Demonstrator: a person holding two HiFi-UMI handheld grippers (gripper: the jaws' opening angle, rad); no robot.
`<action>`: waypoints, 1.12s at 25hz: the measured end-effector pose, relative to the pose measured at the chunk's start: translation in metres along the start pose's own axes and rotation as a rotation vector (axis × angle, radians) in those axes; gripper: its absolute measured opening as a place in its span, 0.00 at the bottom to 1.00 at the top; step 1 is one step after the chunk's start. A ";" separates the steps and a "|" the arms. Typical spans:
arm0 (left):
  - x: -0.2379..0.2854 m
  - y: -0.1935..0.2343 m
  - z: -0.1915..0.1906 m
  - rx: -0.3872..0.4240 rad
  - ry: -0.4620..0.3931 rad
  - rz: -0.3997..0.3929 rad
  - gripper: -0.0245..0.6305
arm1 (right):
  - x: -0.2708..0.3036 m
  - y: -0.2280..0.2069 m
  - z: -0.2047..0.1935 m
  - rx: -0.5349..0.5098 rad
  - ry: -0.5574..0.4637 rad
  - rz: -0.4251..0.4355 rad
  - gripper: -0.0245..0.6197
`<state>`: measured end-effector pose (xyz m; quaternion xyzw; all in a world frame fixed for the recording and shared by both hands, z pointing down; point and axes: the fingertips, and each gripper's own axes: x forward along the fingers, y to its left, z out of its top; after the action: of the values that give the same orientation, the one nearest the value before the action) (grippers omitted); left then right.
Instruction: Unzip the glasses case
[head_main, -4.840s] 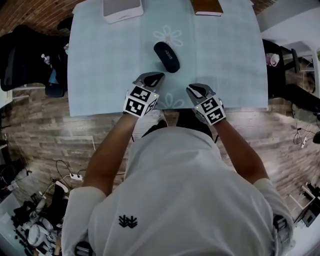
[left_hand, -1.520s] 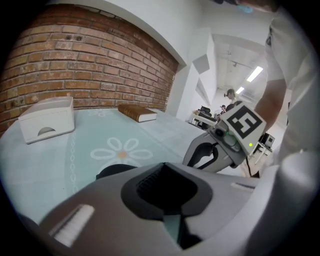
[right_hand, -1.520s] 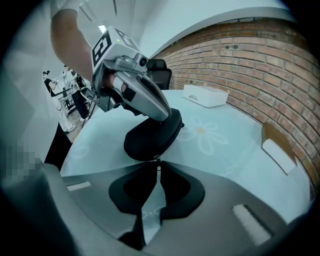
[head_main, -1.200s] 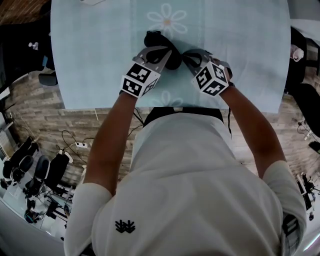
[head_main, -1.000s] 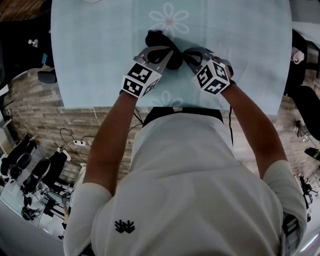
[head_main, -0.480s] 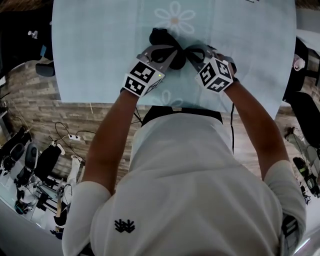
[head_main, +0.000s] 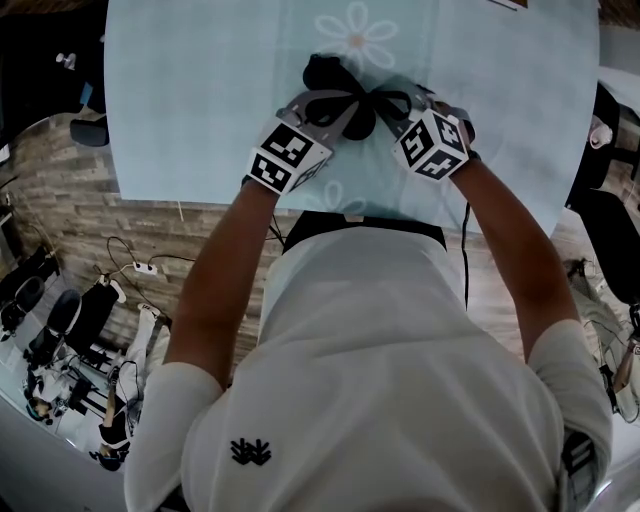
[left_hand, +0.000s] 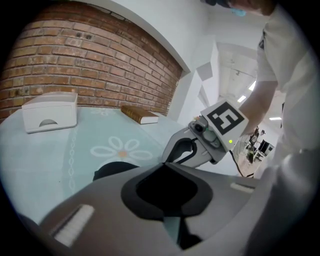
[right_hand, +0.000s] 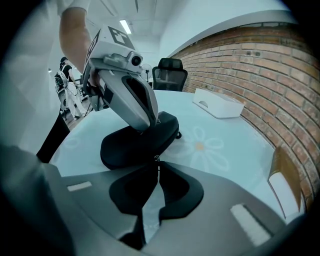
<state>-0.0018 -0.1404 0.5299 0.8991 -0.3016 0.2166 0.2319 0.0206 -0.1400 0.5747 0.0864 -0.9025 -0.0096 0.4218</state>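
Note:
The black glasses case (head_main: 335, 82) lies on the light blue tablecloth (head_main: 200, 90) just in front of a printed daisy. My left gripper (head_main: 322, 103) is shut, and its tips sit on the case's near edge. In the right gripper view its grey fingers (right_hand: 137, 107) press onto the top of the case (right_hand: 132, 142). My right gripper (head_main: 383, 101) is shut on the small metal zipper pull (right_hand: 156, 159) at the case's near side. In the left gripper view most of the case (left_hand: 111, 170) is hidden behind the jaws.
A white box (left_hand: 50, 111) and a brown book (left_hand: 141, 115) stand at the table's far side by the brick wall. A black office chair (right_hand: 169, 72) is beyond the table. The table's near edge (head_main: 300, 200) runs right under my wrists.
Since the earliest frame both grippers have reached forward from the table's near edge to the case and shut there. Over the last second they have barely moved.

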 end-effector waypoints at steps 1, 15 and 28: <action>0.000 -0.001 0.000 0.000 -0.001 -0.001 0.12 | 0.000 0.000 0.000 -0.003 -0.001 0.001 0.06; 0.001 -0.002 0.001 -0.008 -0.018 -0.007 0.12 | 0.009 -0.015 0.010 -0.072 -0.022 0.025 0.06; 0.003 -0.008 0.002 -0.019 -0.020 -0.006 0.12 | 0.014 -0.031 0.020 -0.137 -0.047 0.057 0.06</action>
<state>0.0060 -0.1369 0.5276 0.8999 -0.3032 0.2040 0.2379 0.0010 -0.1736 0.5701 0.0313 -0.9115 -0.0614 0.4055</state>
